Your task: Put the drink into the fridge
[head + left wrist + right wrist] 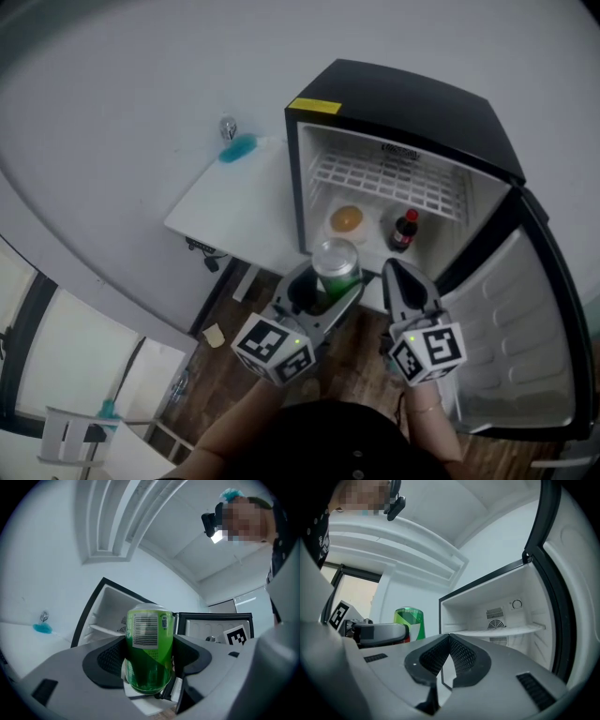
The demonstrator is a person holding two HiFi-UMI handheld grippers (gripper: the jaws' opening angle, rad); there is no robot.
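A green drink can (pixel 336 267) stands upright between the jaws of my left gripper (pixel 323 286), which is shut on it just in front of the open black mini fridge (pixel 403 112). In the left gripper view the can (pixel 149 651) fills the gap between the pads, barcode facing the camera. My right gripper (pixel 401 286) hangs beside it to the right, shut with nothing held; its pads (pixel 461 656) meet at the tips. The can (pixel 409 623) also shows at the left of the right gripper view.
Inside the fridge a wire shelf (pixel 394 183) sits up high; an orange fruit (pixel 346 219) and a small dark bottle with a red cap (pixel 404 231) rest on the floor below it. The door (pixel 520 337) swings open to the right. A white table (pixel 234 202) stands left of the fridge.
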